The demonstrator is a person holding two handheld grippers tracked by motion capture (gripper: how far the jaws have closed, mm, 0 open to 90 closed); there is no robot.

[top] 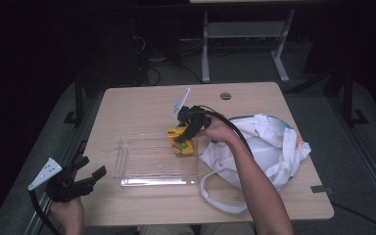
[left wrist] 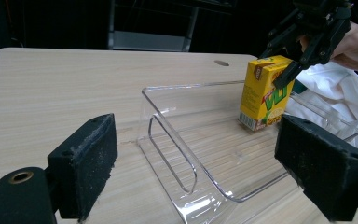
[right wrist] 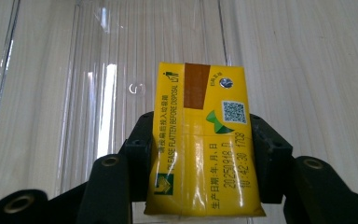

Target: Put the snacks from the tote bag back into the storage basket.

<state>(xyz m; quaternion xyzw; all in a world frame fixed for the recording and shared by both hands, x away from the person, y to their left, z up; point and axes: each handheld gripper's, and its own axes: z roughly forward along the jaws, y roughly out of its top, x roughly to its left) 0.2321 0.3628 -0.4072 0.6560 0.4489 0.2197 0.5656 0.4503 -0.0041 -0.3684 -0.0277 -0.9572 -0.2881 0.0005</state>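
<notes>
I see the clear tray (top: 127,166) under my right gripper (top: 186,134), whose jaws clamp the yellow juice carton (top: 182,142) standing upright in the tray's corner. My left gripper (top: 81,178) is wide apart. The right gripper view shows the carton's printed top.

Right tongs (top: 188,131) clamp a yellow carton (top: 182,142) upright in the clear tray (top: 142,169); left tongs (top: 89,172) gape.

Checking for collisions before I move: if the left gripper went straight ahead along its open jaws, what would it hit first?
Most likely the near wall of the clear plastic tray, lying directly ahead between the left gripper jaws. Beyond it stands the yellow drink carton, though depth is hard to judge.
</notes>
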